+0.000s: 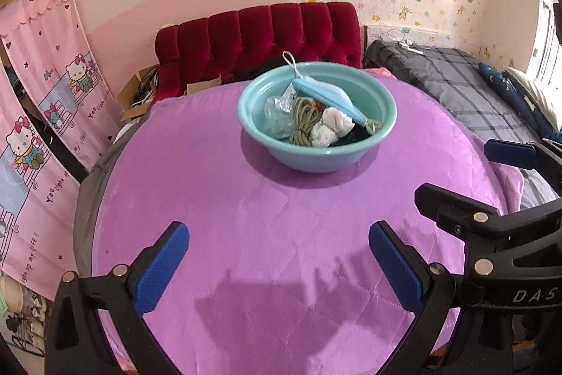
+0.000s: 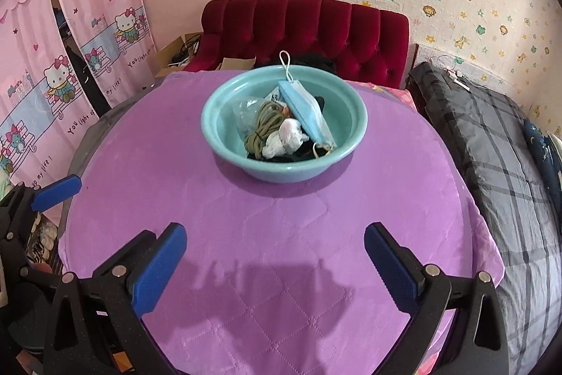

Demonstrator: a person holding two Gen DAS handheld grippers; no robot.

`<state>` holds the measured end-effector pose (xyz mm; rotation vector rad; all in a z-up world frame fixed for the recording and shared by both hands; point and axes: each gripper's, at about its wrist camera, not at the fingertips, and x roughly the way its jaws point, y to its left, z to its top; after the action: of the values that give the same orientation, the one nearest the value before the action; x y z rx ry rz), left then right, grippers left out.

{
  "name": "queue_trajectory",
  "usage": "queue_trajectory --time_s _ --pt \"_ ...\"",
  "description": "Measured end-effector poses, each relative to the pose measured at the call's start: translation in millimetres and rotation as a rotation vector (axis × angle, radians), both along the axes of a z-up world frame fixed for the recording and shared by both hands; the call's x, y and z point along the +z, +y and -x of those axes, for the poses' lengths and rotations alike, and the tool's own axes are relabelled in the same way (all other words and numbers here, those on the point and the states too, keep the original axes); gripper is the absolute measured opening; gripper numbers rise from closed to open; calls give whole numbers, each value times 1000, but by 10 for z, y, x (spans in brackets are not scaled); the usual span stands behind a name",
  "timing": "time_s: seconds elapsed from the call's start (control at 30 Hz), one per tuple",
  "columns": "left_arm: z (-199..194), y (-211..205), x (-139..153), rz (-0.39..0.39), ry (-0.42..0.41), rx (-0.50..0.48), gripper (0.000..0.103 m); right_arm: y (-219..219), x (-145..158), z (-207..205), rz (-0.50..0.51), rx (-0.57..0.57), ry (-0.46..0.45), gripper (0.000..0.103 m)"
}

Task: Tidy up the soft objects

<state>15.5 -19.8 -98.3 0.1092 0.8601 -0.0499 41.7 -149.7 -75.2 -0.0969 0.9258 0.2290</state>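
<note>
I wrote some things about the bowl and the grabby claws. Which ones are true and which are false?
1. The teal bowl sits on the purple cloth. True.
2. The blue face mask lies on the cloth outside the bowl. False: it rests inside the bowl, on top of the other things.
3. A bundle of green cord is in the bowl. True.
4. The left gripper holds the white wad. False: it is open and holds nothing; the wad is in the bowl.
5. The right gripper is shut. False: its jaws stand wide apart over the cloth.
</note>
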Motion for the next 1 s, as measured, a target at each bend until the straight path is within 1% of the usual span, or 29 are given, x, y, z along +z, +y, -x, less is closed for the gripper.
queue_trajectory --time_s 0.17,0.3,1.0 --pt "48 20 -58 7 17 10 103 5 -87 64 1 0 21 103" --pt "60 37 -60 4 21 13 103 14 -101 86 2 4 25 103" --pt "75 10 -63 3 17 1 103 24 -92 111 10 -1 22 103"
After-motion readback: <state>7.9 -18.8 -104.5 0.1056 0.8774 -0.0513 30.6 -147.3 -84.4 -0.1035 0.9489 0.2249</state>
